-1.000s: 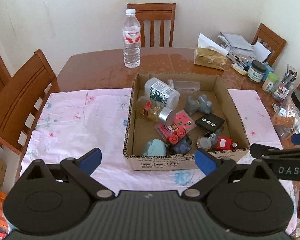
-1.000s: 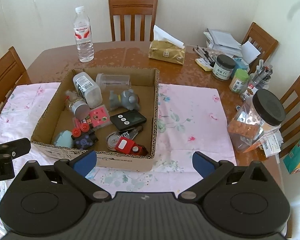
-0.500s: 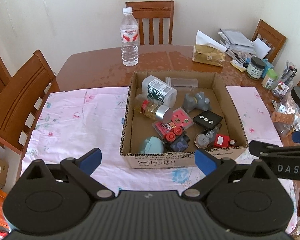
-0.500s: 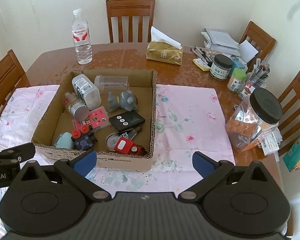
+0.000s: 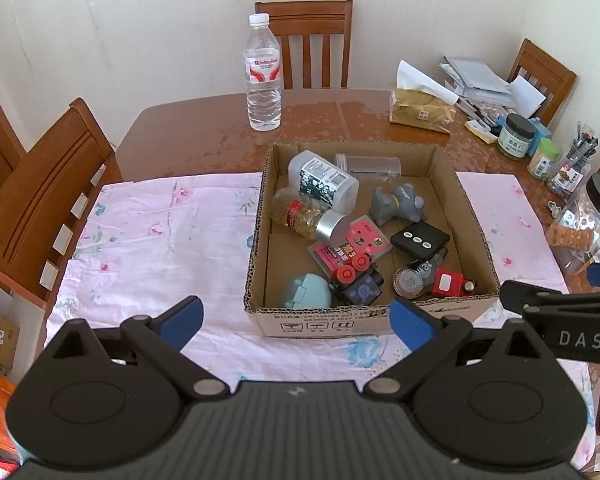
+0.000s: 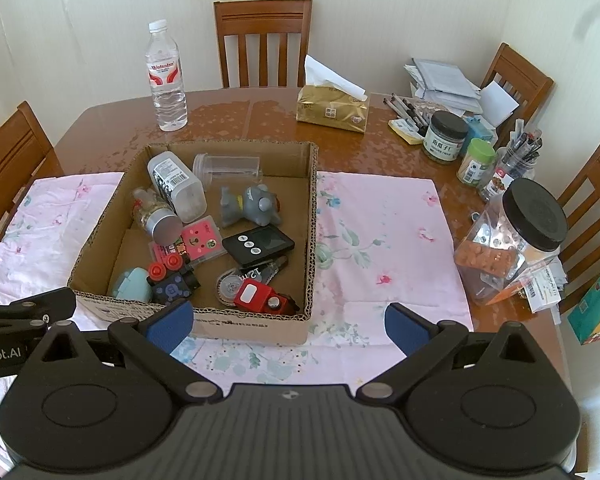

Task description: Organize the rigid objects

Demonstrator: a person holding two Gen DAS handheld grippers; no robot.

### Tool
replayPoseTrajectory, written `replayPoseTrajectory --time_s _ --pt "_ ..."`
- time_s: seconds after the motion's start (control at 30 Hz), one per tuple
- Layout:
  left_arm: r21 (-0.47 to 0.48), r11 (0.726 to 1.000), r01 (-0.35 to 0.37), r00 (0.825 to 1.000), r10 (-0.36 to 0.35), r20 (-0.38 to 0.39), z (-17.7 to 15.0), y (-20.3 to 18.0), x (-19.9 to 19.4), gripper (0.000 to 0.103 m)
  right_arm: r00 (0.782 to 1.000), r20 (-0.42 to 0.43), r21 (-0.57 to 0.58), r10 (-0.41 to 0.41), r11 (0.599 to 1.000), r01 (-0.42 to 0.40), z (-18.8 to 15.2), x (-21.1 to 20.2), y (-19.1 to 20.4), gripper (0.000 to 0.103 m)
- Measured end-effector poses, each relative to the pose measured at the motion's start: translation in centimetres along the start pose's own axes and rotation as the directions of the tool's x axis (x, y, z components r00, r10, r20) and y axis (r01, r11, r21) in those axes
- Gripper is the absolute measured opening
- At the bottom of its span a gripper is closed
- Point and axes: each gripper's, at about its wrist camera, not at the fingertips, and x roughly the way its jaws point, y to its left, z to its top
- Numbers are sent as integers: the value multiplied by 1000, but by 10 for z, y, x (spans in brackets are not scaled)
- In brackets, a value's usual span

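1. Two grippers hover near the front edge of the cardboard box (image 5: 374,322): the left gripper (image 5: 296,316) and the right gripper (image 6: 288,322) both have their jaws spread wide and hold nothing.
2. Inside the box lie a grey toy elephant (image 6: 252,204), a black remote (image 6: 258,245), a pink card case (image 5: 350,246), a red toy (image 6: 260,298), a pale blue round toy (image 5: 306,290) and a clear cup (image 6: 228,166) on its side.
3. What looks like a correction tape roller (image 5: 414,276) touches the red toy.
4. Box sits on a pink floral cloth (image 6: 380,236); a water bottle (image 5: 262,76) stands upright behind it.
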Motion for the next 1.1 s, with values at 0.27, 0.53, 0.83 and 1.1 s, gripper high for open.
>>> replayPoseTrajectory --time_s 0.27,0.53,0.83,1.1 --pt "2 1000 -4 1000 4 -2 0 -1 0 99 1000 4 3 -2 1000 2 1 -2 1 103" --pt "0 1000 -14 1000 14 -10 0 0 2 99 1000 -1 3 -2 1000 2 1 1 2 103" --pt "2 1000 -15 1000 15 -16 1 -1 2 99 1000 -7 5 -5 1000 5 2 4 3 103" --pt "0 1000 -18 1000 18 -15 1 -1 2 99 1000 -8 6 -7 1000 7 2 4 3 103"
